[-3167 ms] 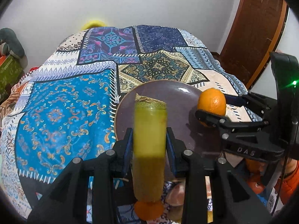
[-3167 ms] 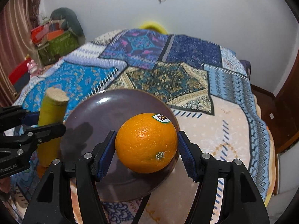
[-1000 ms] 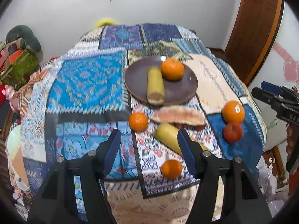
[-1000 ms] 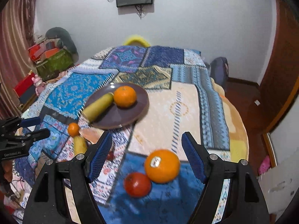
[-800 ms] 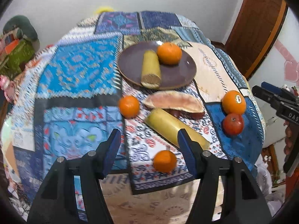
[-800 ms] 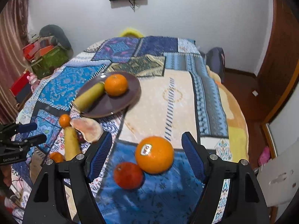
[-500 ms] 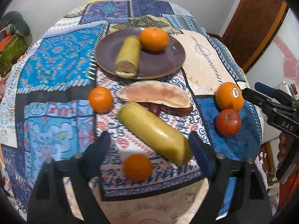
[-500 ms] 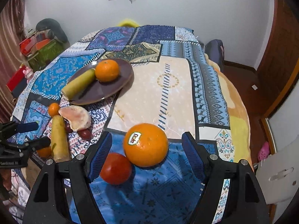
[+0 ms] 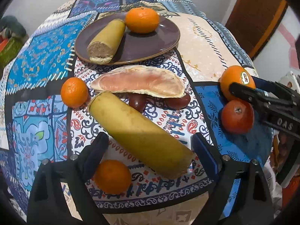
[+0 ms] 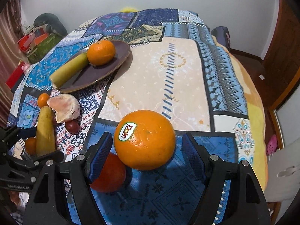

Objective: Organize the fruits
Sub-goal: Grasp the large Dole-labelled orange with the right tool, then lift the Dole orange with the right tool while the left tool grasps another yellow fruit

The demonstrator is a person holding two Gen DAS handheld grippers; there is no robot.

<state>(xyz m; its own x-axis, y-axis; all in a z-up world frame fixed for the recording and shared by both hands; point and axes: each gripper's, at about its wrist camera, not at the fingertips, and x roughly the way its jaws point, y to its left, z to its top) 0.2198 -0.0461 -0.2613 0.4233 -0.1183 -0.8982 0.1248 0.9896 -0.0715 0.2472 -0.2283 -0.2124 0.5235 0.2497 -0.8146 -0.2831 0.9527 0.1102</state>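
My left gripper point(image 9: 150, 150) is open over the patterned cloth, and a long yellow banana piece point(image 9: 140, 131) lies slantwise between its fingers, unpressed. A small mandarin point(image 9: 112, 176) sits by its left finger. My right gripper point(image 10: 147, 154) is open around a big stickered orange point(image 10: 145, 139) resting on the blue patch, with gaps at both pads. A red round fruit point(image 10: 108, 172) touches that orange beside the left finger. The purple plate point(image 9: 146, 45) at the back holds a banana piece point(image 9: 106, 39) and a mandarin point(image 9: 142, 19).
A pink pomelo wedge point(image 9: 138, 82) lies in front of the plate with dark red grapes point(image 9: 137, 101) under its edge. Another mandarin point(image 9: 74, 91) sits to its left. The cloth's edge drops off just below both grippers. A wooden door point(image 10: 281, 46) stands at the right.
Both grippers let go of the banana piece and mandarin on the plate, pulled back, then sank toward the near fruits. The left jaws widened around the long banana piece.
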